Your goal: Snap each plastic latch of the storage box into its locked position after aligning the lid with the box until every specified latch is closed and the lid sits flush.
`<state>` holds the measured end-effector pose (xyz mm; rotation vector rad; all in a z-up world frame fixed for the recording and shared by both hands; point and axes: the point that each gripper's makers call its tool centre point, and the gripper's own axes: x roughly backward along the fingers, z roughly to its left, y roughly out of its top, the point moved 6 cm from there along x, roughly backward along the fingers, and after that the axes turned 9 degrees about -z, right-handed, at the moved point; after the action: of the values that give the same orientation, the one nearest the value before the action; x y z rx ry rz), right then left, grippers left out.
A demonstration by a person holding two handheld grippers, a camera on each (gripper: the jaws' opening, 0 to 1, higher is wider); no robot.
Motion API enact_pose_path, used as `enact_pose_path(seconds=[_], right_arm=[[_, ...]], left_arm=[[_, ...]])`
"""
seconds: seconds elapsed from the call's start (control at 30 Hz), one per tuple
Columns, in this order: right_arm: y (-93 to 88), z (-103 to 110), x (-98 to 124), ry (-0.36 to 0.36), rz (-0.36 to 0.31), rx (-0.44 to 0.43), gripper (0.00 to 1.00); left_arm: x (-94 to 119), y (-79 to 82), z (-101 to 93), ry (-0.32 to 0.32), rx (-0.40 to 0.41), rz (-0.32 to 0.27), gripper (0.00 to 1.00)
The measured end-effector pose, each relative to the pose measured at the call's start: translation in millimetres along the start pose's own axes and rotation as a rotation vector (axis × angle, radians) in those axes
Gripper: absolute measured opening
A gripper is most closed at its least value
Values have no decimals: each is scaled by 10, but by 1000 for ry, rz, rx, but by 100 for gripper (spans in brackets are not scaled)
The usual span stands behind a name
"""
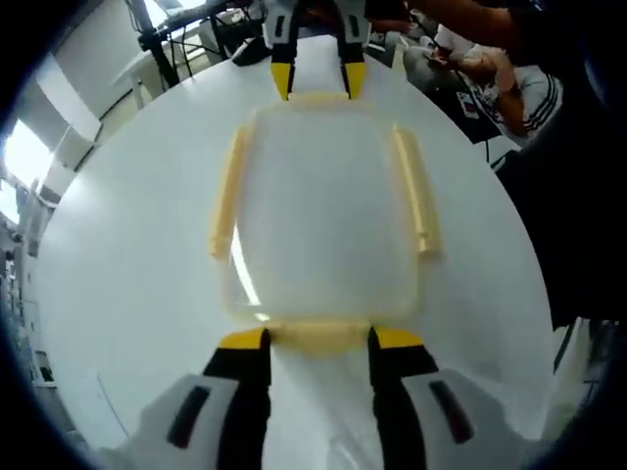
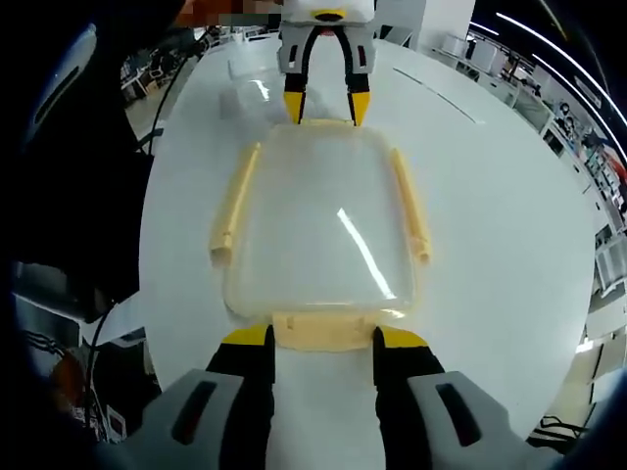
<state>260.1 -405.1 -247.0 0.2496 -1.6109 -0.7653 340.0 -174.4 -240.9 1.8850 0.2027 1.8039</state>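
Two grippers face each other across a clear storage box on a white table.

In the left gripper view the left gripper (image 1: 318, 338) has its yellow-tipped jaws spread wide on either side of the near end latch (image 1: 315, 336) — tips beside it, not clamped. The right gripper (image 2: 323, 336) stands the same way at the opposite end latch (image 2: 321, 331), jaws wide. Between them lies the box (image 2: 323, 220), its clear lid (image 1: 318, 211) on top; nothing can be made out inside. A pale yellow side latch (image 2: 235, 201) runs along one long edge and another side latch (image 2: 410, 201) along the other, both angled outward. The table (image 2: 509, 196) surrounds the box.
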Motion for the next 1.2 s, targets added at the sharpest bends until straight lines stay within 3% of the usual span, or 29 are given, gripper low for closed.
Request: enact_pose_path(seconds=[0.2, 0.73, 0.93, 1.2], right_arm=[[50, 9, 44, -3, 36, 33, 39], [293, 22, 331, -6, 38, 74, 39], [469, -14, 407, -2, 21, 105, 39], [685, -13, 344, 14, 30, 144, 39]], left_arm=[[74, 29, -32, 18, 17, -14, 38], [404, 154, -106, 58, 19, -15, 38], [567, 114, -141, 81, 43, 1, 38], [772, 0, -228, 113, 73, 5, 38]])
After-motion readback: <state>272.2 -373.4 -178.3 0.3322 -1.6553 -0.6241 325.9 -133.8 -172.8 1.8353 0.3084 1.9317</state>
